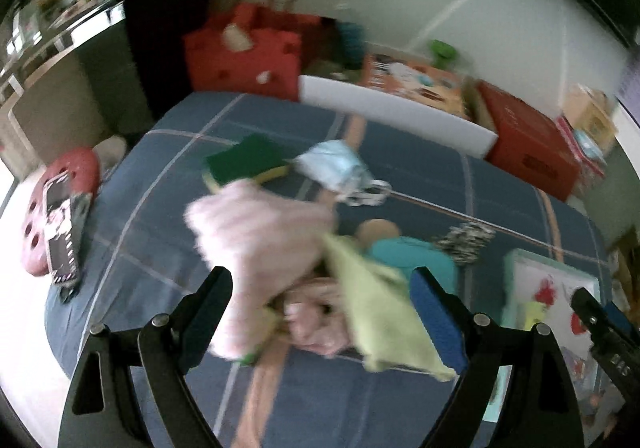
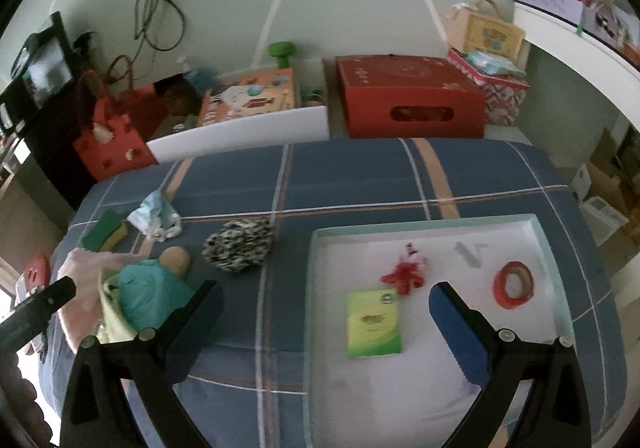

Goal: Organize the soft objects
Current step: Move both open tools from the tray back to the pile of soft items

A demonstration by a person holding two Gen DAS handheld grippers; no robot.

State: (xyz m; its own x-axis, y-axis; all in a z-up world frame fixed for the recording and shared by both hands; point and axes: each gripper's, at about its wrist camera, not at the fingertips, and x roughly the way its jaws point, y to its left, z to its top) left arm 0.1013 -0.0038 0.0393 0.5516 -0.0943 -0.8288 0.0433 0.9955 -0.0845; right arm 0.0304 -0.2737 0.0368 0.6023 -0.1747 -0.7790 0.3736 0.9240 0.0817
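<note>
My left gripper (image 1: pixel 320 280) hangs open over a heap on the blue plaid bed (image 1: pixel 420 176). A fluffy pink cloth (image 1: pixel 256 244) and a yellow-green cloth (image 1: pixel 380 312) lie between its fingers, and I see no pad pressing on them. Beside the heap lies a teal cloth doll (image 1: pixel 412 252) (image 2: pixel 148 296). Farther off are a green and yellow sponge (image 1: pixel 240 164) (image 2: pixel 104 234), a light blue face mask (image 1: pixel 332 164) (image 2: pixel 150 210) and a black-and-white speckled soft thing (image 1: pixel 464 240) (image 2: pixel 240 244). My right gripper (image 2: pixel 326 288) is open and holds nothing, above the left edge of a white tray (image 2: pixel 424 224).
The tray holds a green packet (image 2: pixel 374 324), a small red toy (image 2: pixel 404 274) and a red tape ring (image 2: pixel 514 284). Past the bed's far edge stand a red box (image 2: pixel 408 100), a white board (image 2: pixel 240 136) and a red bag (image 2: pixel 108 144). A phone (image 1: pixel 60 224) lies at the bed's left edge.
</note>
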